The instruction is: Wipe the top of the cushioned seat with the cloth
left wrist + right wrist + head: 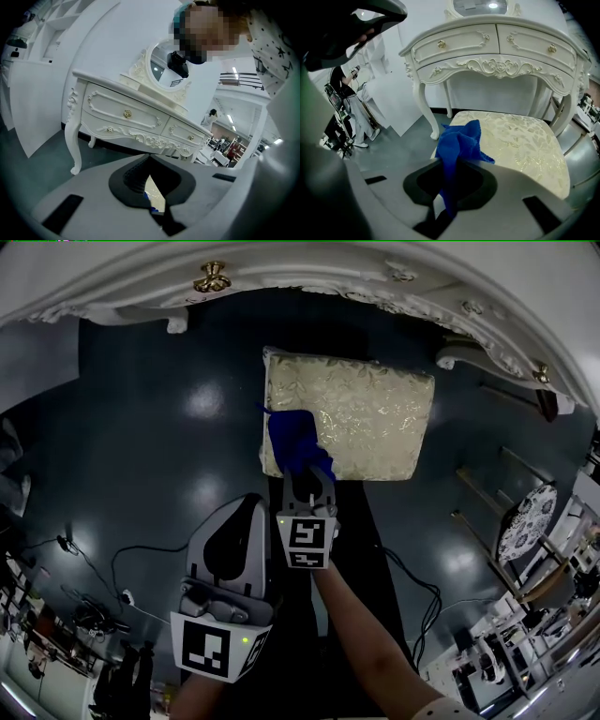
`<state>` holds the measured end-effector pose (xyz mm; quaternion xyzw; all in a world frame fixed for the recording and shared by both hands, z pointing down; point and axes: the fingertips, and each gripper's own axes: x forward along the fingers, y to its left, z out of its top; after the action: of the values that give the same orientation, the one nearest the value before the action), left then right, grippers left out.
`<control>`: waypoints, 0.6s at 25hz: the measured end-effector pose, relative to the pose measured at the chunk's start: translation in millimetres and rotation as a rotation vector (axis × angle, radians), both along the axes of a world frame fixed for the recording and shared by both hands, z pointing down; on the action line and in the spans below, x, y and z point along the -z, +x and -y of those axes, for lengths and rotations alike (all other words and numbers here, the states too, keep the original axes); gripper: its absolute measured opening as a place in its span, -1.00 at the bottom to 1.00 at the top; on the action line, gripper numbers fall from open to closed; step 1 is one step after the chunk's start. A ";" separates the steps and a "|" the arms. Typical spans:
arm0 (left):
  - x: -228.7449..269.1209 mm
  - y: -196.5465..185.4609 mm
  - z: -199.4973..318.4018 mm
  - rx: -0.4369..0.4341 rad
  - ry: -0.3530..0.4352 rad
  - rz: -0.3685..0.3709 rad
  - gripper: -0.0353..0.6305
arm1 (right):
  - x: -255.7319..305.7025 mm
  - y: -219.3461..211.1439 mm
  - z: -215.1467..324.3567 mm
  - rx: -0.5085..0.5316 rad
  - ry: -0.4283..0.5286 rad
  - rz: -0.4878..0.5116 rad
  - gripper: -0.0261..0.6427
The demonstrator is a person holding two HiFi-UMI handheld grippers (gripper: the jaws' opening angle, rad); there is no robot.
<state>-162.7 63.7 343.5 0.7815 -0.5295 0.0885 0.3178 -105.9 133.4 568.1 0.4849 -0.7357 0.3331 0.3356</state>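
The cushioned seat [375, 418] has a pale gold floral top and stands on the dark floor in front of me. A blue cloth [292, 439] lies bunched on its near left corner. My right gripper [309, 474] is shut on the cloth's near end, just off the seat's front edge. In the right gripper view the cloth [461, 140] runs from the jaws [445, 206] up onto the seat [520, 145]. My left gripper [251, 507] hangs lower left, away from the seat, with its jaws shut and holding nothing [157, 206].
A white carved dressing table [309, 282] stands right behind the seat, its drawers and legs [497, 47] close to the far edge. Cables [131, 559] trail over the floor at left. Furniture and a round patterned piece [525, 521] crowd the right. A person [347, 108] stands far left.
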 end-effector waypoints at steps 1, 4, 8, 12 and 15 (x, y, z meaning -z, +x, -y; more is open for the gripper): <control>-0.4 -2.0 -0.4 0.005 -0.001 0.001 -0.87 | 0.1 -3.6 -0.4 0.008 0.000 0.005 -0.74; -1.5 -7.5 -1.0 0.019 -0.003 0.001 -0.87 | -0.1 -14.0 -1.4 0.033 -0.001 0.018 -0.74; -1.3 -12.8 -1.0 0.034 -0.001 0.001 -0.87 | -0.1 -25.6 -2.8 0.067 -0.003 0.029 -0.74; -1.8 -18.2 -2.4 0.048 -0.004 0.005 -0.87 | -0.3 -37.9 -4.2 0.095 -0.005 0.046 -0.74; -1.9 -20.1 -3.8 0.054 -0.003 0.007 -0.87 | -0.9 -42.6 -4.6 0.095 -0.007 0.055 -0.74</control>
<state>-182.8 67.5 345.4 0.7661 -0.5513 0.0833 0.3197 -148.5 138.0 569.0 0.4390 -0.7655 0.3326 0.3326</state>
